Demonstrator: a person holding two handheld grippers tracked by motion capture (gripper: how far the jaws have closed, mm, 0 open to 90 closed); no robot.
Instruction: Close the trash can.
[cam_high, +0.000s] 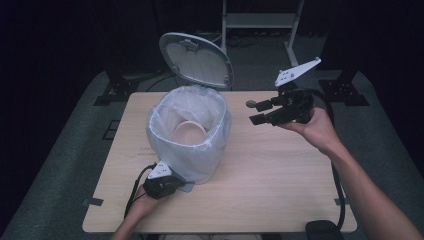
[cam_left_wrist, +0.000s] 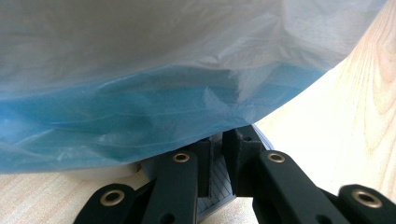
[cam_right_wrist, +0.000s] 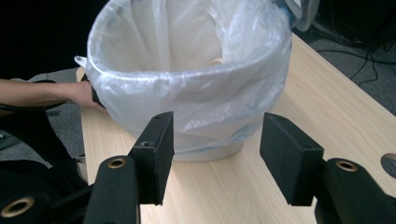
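Bin (cam_high: 192, 150), lined with a plastic bag (cam_right_wrist: 187, 93), is stood mid-table (cam_high: 280, 175), lid (cam_high: 196, 60) up. The pedal (cam_left_wrist: 219, 186) at its base is pinched by the left gripper (cam_high: 176, 181). The right gripper (cam_high: 255, 112) is held empty, jaws apart, beside the rim. The pedal should be kept pressed steadily while the lid is needed open.

HIDDEN: left gripper (cam_high: 162, 184) jaw tips under bag overhang, lower left | CUT OFF: bin (cam_left_wrist: 187, 56) at top edge | UNCLEAR: round object (cam_high: 189, 132) inside liner, identity indeterminate.
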